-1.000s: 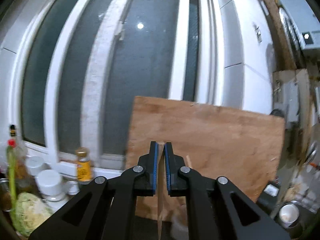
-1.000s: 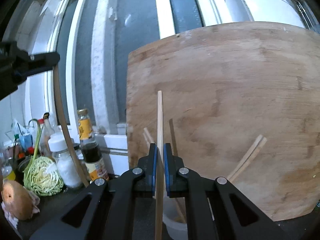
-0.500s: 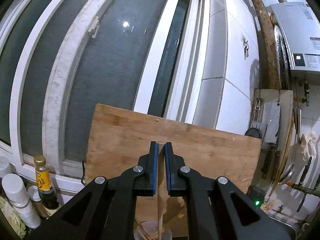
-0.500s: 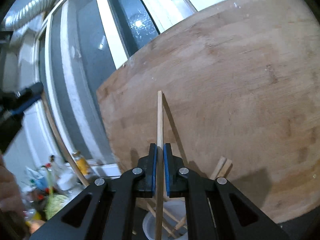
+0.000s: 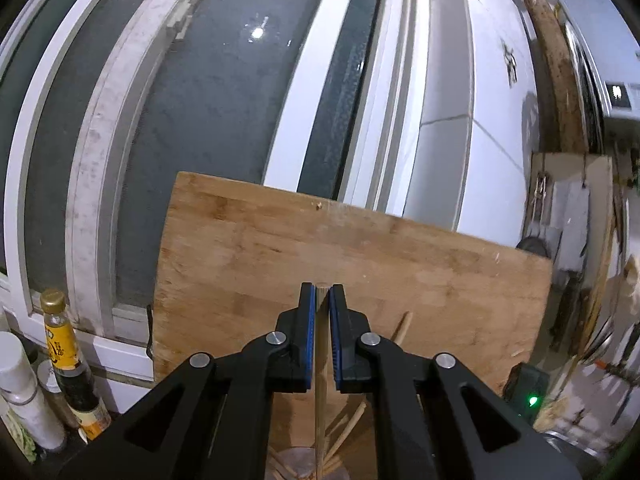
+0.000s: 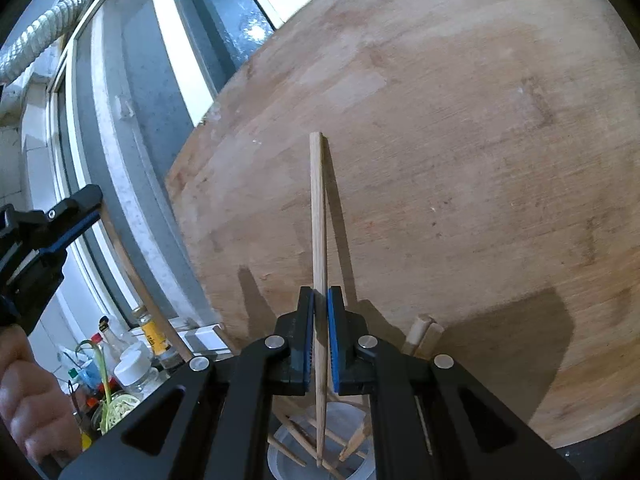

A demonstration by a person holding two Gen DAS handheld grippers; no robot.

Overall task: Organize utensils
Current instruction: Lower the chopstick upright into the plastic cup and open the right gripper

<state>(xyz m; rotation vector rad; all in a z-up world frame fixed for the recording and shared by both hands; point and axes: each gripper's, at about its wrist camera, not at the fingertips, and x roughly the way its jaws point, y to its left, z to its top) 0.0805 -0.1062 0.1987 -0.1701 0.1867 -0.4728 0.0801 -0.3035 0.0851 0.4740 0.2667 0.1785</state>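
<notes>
You are looking at a large pale wooden cutting board (image 6: 460, 184), matt, grain visible, faintly scuffed. You are gripping a thin bare-wood chopstick (image 6: 318, 216), unvarnished and dull, in black matt plastic jaws with blue ribbed pads and shiny metal pins. A translucent white plastic cup (image 6: 276, 458) is showing a soft sheen. The window glass (image 5: 208, 96) is reflecting glossily.

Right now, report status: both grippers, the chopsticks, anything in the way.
Left gripper shut on chopstick. Right gripper shut on its chopstick, tip down in the holder cup. Cutting board close behind; cup crowded with sticks.
</notes>
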